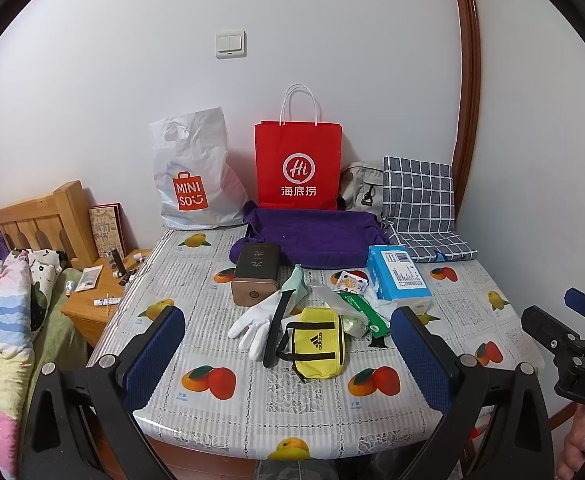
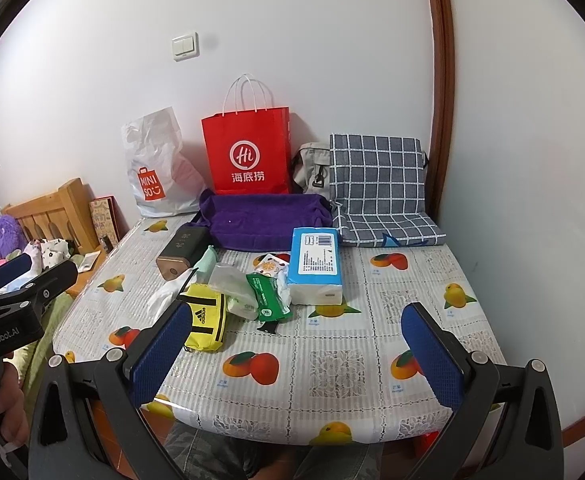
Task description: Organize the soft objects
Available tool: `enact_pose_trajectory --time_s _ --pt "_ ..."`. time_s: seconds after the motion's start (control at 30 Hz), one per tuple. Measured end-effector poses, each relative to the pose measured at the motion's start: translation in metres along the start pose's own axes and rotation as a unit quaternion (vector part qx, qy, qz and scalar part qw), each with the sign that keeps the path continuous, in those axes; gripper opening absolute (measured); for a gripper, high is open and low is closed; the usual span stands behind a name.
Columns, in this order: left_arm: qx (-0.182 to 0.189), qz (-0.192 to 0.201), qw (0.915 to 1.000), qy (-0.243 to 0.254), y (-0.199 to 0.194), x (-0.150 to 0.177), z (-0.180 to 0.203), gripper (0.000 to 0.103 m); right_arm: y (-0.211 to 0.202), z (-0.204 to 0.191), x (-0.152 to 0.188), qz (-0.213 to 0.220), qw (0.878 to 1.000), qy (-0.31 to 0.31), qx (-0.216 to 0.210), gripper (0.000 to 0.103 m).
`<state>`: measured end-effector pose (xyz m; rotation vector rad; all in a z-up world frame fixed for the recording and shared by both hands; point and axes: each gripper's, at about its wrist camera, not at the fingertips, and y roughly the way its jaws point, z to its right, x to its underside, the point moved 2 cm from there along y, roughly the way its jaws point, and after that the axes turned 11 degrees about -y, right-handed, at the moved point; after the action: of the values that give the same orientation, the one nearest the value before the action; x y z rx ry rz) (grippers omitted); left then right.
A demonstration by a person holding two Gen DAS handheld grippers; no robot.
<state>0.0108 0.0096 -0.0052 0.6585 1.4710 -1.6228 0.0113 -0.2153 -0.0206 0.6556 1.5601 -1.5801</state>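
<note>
Both grippers hung above the near edge of a table [image 1: 252,408] covered in a fruit-print cloth, neither touching anything. The left gripper [image 1: 288,344] had its blue-padded fingers spread wide, with nothing between them. The right gripper [image 2: 297,344] was spread just as wide and equally empty.

The soft things lay in a loose heap at mid-table. A white glove [image 1: 252,326] sprawled at the heap's left, a black strap [image 1: 276,326] crossing it. Just beside it sat a yellow pouch [image 1: 321,350], touching a clear plastic bag [image 1: 328,296] and a green wipes pack [image 1: 366,312]. A blue tissue pack [image 1: 398,276] stood at the heap's right, with a small orange-print packet [image 1: 352,282] against it. A pale green cloth [image 1: 298,284] rested beside a dark tin [image 1: 255,278].

Behind the heap lay a purple towel [image 1: 312,236]. A checked cushion [image 1: 420,204] was folded against the wall at the right, next to a grey bag [image 1: 362,184]. A red bag [image 1: 297,166] and a white bag [image 1: 196,172] stood upright at the wall.
</note>
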Motion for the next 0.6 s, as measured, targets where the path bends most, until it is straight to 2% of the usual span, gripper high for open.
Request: enact_pose_trajectory --time_s 0.6 --pt "-0.001 0.001 1.0000 0.002 -0.0008 -0.0001 0.0008 0.103 -0.0018 -0.0007 -0.0022 0.004 1.000 -0.001 0.000 0.103"
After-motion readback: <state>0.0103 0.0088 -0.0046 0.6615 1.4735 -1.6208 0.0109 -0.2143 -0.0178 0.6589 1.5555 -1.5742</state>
